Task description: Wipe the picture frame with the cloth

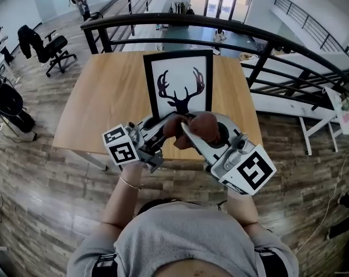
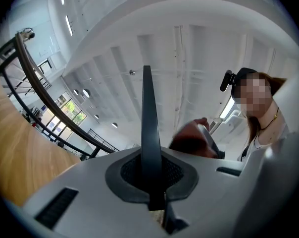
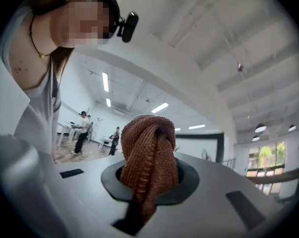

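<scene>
The right gripper [image 1: 190, 134] grasps a bunched brown cloth [image 1: 204, 127] at the lower edge of the picture frame [image 1: 180, 62] — the left gripper [image 1: 158, 130] sits clenched beside it, jaws together.

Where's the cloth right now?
Head view, just right of centre: the brown cloth is bunched in the right tool, at the bottom edge of the picture frame, beside the left tool.

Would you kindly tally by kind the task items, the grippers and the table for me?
picture frame: 1
cloth: 1
grippers: 2, left gripper and right gripper
table: 1
Total: 5
</scene>
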Tool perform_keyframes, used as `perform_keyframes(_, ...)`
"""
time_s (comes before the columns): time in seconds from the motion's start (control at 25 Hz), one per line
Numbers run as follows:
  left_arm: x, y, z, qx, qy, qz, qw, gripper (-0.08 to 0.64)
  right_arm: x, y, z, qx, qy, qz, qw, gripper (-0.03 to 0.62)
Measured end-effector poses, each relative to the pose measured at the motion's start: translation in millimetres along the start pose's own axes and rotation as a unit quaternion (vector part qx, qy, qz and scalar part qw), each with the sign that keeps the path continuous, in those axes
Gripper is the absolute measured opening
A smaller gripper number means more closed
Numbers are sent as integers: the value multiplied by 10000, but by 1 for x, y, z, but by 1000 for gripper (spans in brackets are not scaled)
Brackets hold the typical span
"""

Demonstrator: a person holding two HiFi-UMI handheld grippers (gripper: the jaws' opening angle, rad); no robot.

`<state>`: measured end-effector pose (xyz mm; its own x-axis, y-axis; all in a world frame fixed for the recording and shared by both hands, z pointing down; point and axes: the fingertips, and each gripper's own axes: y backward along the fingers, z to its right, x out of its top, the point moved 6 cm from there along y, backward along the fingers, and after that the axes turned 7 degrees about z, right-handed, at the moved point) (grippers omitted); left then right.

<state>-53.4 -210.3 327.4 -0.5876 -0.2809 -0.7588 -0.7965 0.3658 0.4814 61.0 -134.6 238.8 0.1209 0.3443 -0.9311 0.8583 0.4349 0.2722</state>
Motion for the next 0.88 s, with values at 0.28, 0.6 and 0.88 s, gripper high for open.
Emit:
perform_keyframes(0.28,-2,1,1,14,181,6,9998,18,56,-25,55,-1660,1138,888,9755,46)
perform_keyframes(0.6,1,1,6,-90,12,-92,9999,18,51,-65,76,-2044,1966,614,9570,46)
perform_keyframes(0.88,2,1,9,-111,-10,-97,9999,18,37,-71,67,-2079,2320,437,9492,46)
